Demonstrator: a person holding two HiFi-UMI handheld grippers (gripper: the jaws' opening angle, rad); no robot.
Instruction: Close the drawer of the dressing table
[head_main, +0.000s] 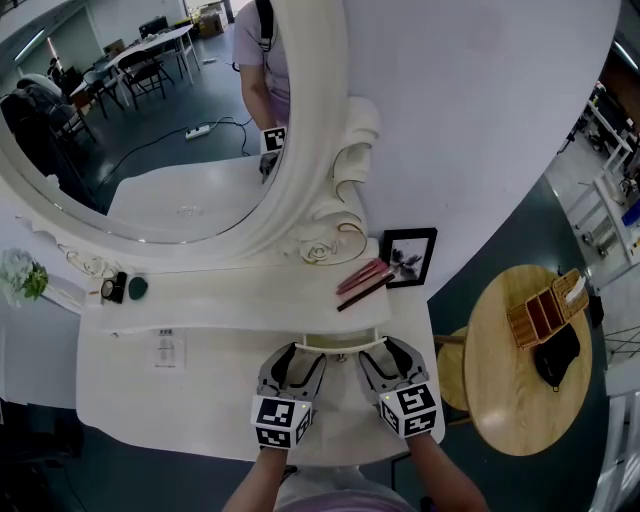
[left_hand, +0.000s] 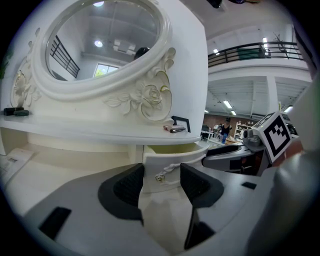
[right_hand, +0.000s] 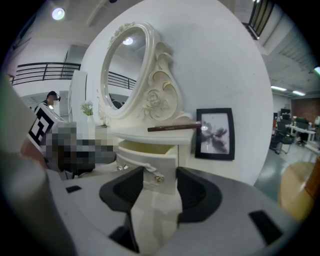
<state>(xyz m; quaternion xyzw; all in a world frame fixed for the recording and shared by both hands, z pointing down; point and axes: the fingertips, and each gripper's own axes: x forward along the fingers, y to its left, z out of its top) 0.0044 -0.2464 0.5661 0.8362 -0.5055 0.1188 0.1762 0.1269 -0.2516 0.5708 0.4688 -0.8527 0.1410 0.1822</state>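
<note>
Left hand-held gripper (head_main: 305, 358) and right hand-held gripper (head_main: 382, 355), jaws apart and empty, should press the drawer (head_main: 340, 345) front squarely together

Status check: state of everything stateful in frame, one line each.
drawer: pulled out, open
left gripper: jaws apart, gripping nothing
right gripper: jaws apart, gripping nothing
picture frame: upright against the wall
makeup pencils: lying flat on the shelf
</note>
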